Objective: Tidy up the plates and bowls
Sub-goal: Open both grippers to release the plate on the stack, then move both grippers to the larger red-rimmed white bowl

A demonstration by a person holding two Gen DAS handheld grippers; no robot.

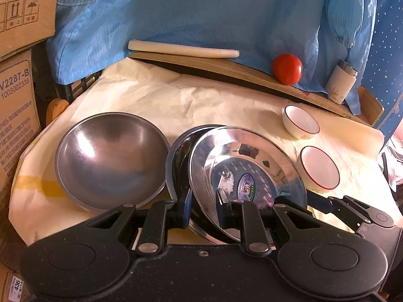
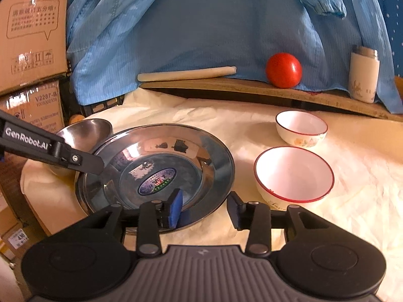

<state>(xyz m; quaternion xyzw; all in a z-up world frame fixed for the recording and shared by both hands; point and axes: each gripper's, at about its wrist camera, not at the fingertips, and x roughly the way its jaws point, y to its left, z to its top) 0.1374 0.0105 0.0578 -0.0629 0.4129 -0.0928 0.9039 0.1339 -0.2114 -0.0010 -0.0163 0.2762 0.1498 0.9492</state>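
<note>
your left gripper (image 1: 202, 207) pinches the steel plates (image 1: 248, 173) near centre; your right gripper (image 2: 205, 207) stands open, empty, at their near rim. steel bowl (image 1: 110, 161) left, two white bowls (image 2: 293, 173) right, unstacked.

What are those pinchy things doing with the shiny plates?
A person is tidying dishes with a pinching tool in each hand. The left tool is clamped on the rim of the shiny metal plates, holding the stack tipped up. The right tool is open at the near rim of the top plate, not gripping it. A big metal bowl sits beside the plates, and two white bowls with red rims wait on the other side.
</note>
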